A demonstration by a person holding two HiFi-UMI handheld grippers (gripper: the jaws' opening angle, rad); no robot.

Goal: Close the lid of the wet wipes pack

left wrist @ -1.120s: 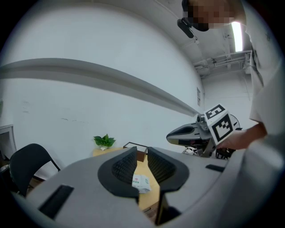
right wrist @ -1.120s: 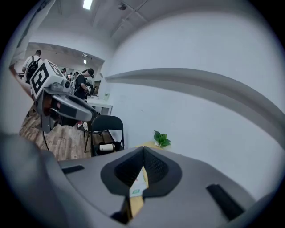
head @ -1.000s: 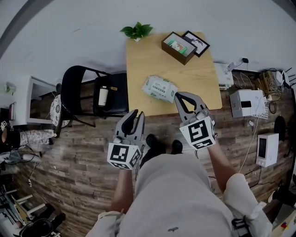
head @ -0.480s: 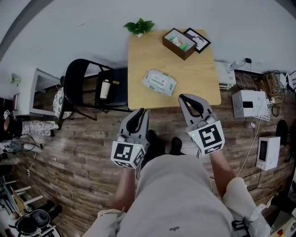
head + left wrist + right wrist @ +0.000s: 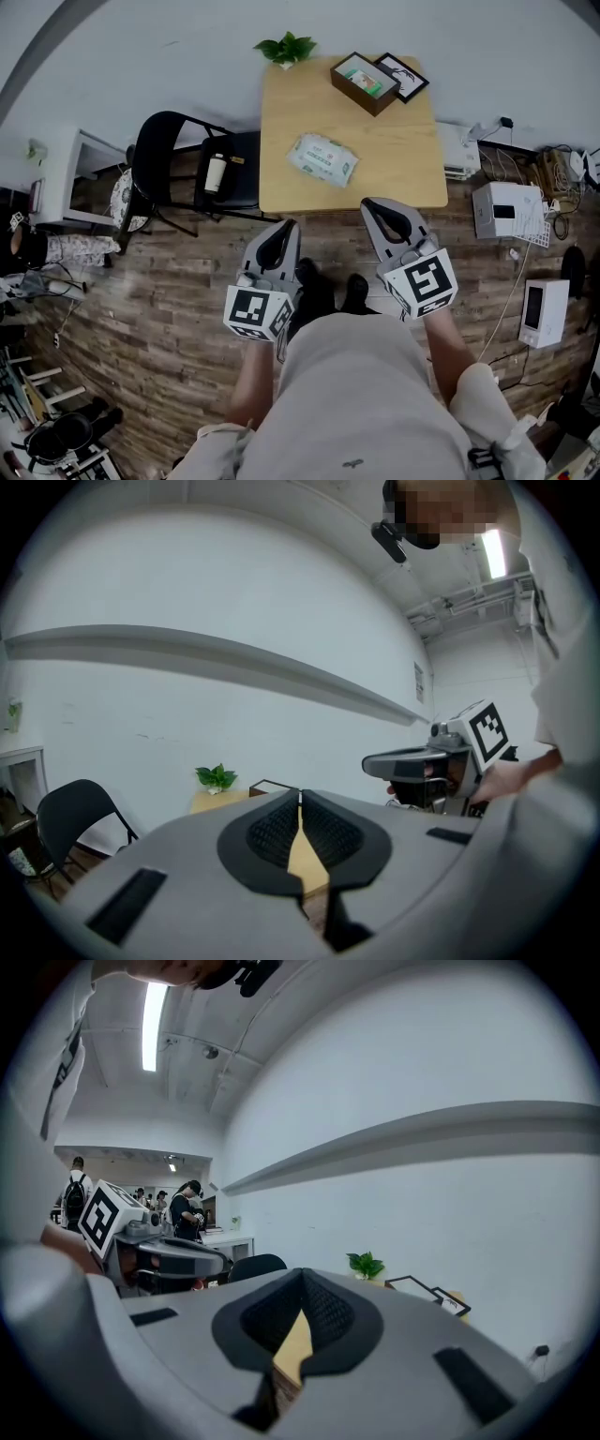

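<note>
The wet wipes pack (image 5: 322, 157), white and green, lies flat near the middle of the wooden table (image 5: 403, 178); its lid looks flat on its top. Both grippers hang over the plank floor in front of the table's near edge, apart from the pack. My left gripper (image 5: 284, 228) is shut and empty; in its own view the left gripper's (image 5: 300, 795) pads meet at the tips. My right gripper (image 5: 371, 205) is shut with nothing in it, and the right gripper's (image 5: 302, 1275) pads touch. The pack is hidden in both gripper views.
A black chair (image 5: 169, 150) with a bottle (image 5: 215, 173) on its seat stands left of the table. A plant (image 5: 288, 47), an open box (image 5: 364, 84) and a picture frame (image 5: 405, 78) sit at the table's far side. White appliances (image 5: 506, 208) and cables lie on the floor at the right.
Both grippers have drawn back from the table toward the person. The right one was over the table's front edge beside the pack and now hangs over the floor. The pack has not moved.
</note>
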